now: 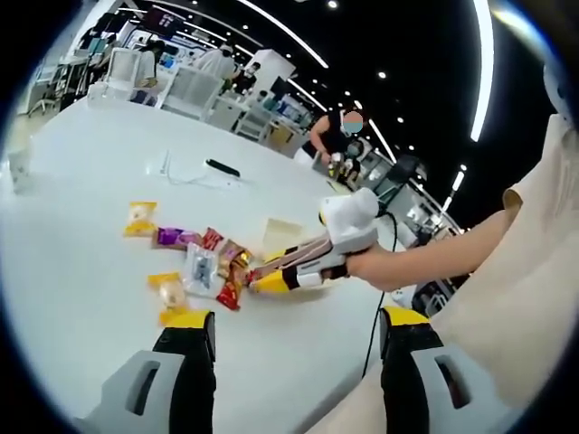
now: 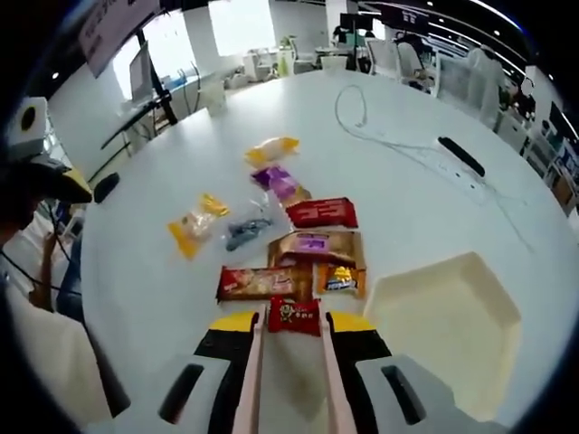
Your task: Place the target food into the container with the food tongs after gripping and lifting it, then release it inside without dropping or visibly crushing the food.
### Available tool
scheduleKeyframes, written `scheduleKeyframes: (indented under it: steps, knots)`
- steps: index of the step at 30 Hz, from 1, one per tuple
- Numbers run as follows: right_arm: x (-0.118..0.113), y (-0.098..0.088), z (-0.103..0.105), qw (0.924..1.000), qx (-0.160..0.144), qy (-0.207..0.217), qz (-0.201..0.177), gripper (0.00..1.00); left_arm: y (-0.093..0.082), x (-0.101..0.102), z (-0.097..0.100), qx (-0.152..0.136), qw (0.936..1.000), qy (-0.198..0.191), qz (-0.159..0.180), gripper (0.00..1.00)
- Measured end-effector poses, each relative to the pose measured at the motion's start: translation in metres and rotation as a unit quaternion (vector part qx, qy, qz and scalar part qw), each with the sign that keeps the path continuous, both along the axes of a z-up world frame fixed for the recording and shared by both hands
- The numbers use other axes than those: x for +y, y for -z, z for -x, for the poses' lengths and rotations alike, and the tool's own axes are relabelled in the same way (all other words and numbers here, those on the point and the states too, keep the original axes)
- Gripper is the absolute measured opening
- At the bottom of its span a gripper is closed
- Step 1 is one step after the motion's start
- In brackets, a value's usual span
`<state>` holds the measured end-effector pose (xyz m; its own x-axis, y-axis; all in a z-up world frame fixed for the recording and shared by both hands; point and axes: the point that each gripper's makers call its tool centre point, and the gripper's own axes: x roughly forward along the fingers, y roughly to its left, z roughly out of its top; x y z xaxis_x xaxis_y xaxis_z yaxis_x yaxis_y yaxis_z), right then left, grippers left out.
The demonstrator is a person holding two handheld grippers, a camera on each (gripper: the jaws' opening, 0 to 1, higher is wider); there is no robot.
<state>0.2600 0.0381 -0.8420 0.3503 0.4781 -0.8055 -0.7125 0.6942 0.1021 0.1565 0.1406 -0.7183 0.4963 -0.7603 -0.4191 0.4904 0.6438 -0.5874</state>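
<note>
In the right gripper view we see the right gripper [image 2: 293, 327] with its yellow-tipped black jaws set narrow around a pair of pale food tongs [image 2: 251, 380], whose two arms run up between the jaws toward a small red snack packet [image 2: 294, 316]; the packet lies flat on the white table [image 2: 407, 208] right at the tong tips, and we cannot tell whether the tips are pinching it or only touching its edge. Just beyond the red packet sit an orange-brown wrapped bar [image 2: 263, 282] and a small yellow-and-blue packet [image 2: 340, 278], with a brown-and-purple packet [image 2: 316, 247] behind them and a larger red packet [image 2: 322, 212] farther still. Beyond that red packet lie a purple packet [image 2: 279, 183] and a yellow packet [image 2: 270, 150]; to the left of the pile are a clear bluish packet [image 2: 242, 232] and a yellow-ended clear packet [image 2: 196, 224]. The cream square container [image 2: 450, 321] stands to the right of the red snack packet, apart from the pile. A white cable [image 2: 380, 136] and a black remote-like bar [image 2: 461, 155] lie far across the table. In the left gripper view the left gripper [image 1: 298, 353] hangs above the table with its jaws wide apart and nothing between them, and ahead of it the right gripper [image 1: 271, 276], held in a person's hand [image 1: 362, 264], points its tips into the same snack pile, with the container [image 1: 279, 233] just behind it
</note>
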Motion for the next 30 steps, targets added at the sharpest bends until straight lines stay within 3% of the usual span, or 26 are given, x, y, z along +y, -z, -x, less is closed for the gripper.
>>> scheduleKeyframes:
  steps: [6, 18, 24, 30]
  knots:
    - [-0.001, 0.000, -0.004, 0.9998, 0.003, 0.017, -0.006, 0.27, -0.001, 0.001, -0.002, 0.000, 1.0000, -0.005, 0.008, 0.73]
    - [0.001, 0.009, -0.003, 0.9999, 0.011, 0.008, 0.009, 0.24, 0.000, 0.002, -0.002, 0.003, 0.9999, -0.006, 0.008, 0.73]
    - [0.001, 0.010, 0.000, 0.9997, -0.006, -0.012, 0.021, 0.22, -0.001, 0.003, -0.003, 0.003, 0.9999, -0.009, 0.009, 0.73]
    - [0.001, 0.008, -0.002, 0.9997, 0.000, -0.006, 0.025, 0.20, -0.002, 0.004, -0.003, 0.002, 0.9999, -0.009, 0.010, 0.73]
